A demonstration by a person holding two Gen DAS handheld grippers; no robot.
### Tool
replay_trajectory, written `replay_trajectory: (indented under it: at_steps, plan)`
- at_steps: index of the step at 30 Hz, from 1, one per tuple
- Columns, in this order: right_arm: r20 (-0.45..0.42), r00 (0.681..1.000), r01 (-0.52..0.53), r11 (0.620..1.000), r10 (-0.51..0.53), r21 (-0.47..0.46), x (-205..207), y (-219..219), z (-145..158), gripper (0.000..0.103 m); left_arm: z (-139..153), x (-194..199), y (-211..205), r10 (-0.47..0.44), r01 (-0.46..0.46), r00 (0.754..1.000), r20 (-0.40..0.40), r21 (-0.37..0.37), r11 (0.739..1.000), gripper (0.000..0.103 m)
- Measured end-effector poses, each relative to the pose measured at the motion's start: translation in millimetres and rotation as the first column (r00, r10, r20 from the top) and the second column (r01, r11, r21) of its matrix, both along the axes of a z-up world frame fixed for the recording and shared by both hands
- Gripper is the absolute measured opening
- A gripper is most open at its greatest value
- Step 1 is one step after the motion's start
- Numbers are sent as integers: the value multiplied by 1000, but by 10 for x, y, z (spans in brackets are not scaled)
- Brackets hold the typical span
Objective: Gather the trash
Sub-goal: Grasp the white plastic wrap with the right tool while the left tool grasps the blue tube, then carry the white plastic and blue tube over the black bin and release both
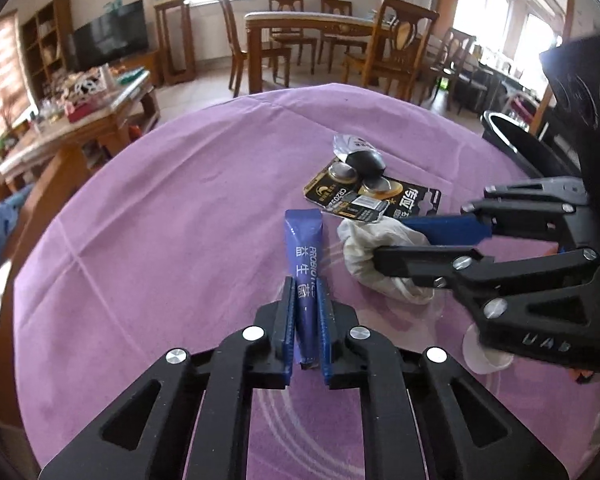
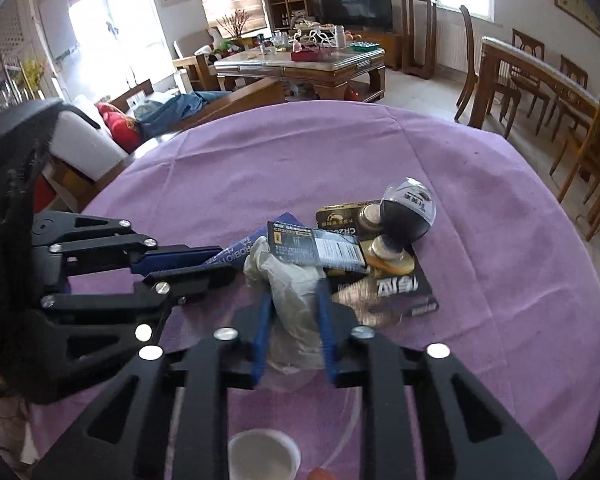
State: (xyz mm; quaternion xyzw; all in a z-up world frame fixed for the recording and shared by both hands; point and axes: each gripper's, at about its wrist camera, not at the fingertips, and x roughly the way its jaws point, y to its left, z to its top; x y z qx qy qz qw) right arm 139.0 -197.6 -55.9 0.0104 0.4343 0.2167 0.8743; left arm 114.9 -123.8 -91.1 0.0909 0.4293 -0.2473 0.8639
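Living/dining room, wooden dining table and chairs in the upper half of the left wrist view, TV at the upper left. Everything happens on a round counter [image 1: 148, 216] under a purple cloth, and the trash sits in a small cluster right of centre.

Biggest item is the battery card [image 1: 370, 196], black and gold, with coin cells in blisters, lying flat. A little clear-and-black ball capsule [image 1: 362, 156] rests on its far end. Part of a dark bin [image 1: 512, 136] shows at the right edge of that view, beyond the pile, so I'd guess that's where everything ends up.

The right gripper [image 2: 292, 300] is clamped on the crumpled white tissue [image 2: 296, 284], which lies just below the card and touches its near edge. In the left wrist view it reaches in from the right side of the frame.

The left gripper [image 1: 306, 296] is pinching the blue probiotic sachet [image 1: 304, 252] by its lower end. The key bit: the sachet's long axis runs straight up the frame, in line with the fingers, so most of it sticks out past the tips toward the card. Its upper end is close to the card's corner, so I'd lift straight up before swinging right toward the bin, or it could nudge the card.

A small white cup [image 2: 264, 456] sits at the bottom of the right wrist view, untouched.
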Motion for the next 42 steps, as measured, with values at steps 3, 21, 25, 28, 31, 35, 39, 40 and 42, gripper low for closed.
replay_trajectory:
  at_steps: [3,21,25,28,31,35,39,40,42]
  plan:
    - [5,1000,12,995,-13,103,-90,-166,104,10,34,-29,38,6,-6,1000,5,-29,1000,8]
    - [228,933,115,830,-279,545,-998,-1642,944,9,862,-640,175,63,15,974,216,-339,941,8]
    - [246,904,157,808,-349,569,-1125,-1972,980,9,1053,-793,-186,18,78,963,269,-341,937,8]
    - [259,879,186,790,-399,584,-1211,-2217,1013,9,1145,-877,-539,-26,127,956,293,-332,935,8]
    - [272,852,216,772,-448,598,-1278,-2415,1040,9,1222,-919,-904,-76,178,951,299,-332,926,8]
    - [281,800,281,745,-530,605,-1347,-2694,1036,9,1258,-972,-1388,-141,243,940,311,-320,915,8]
    - [283,741,346,707,-609,617,-1394,-2957,1012,10,1251,-980,-1836,-197,296,928,315,-307,905,8]
    - [283,727,362,699,-626,617,-1404,-3004,995,10,1244,-976,-1932,-207,305,926,316,-304,903,8]
    - [274,704,392,681,-655,619,-1424,-3123,944,10,1213,-947,-2149,-224,321,922,315,-302,898,8]
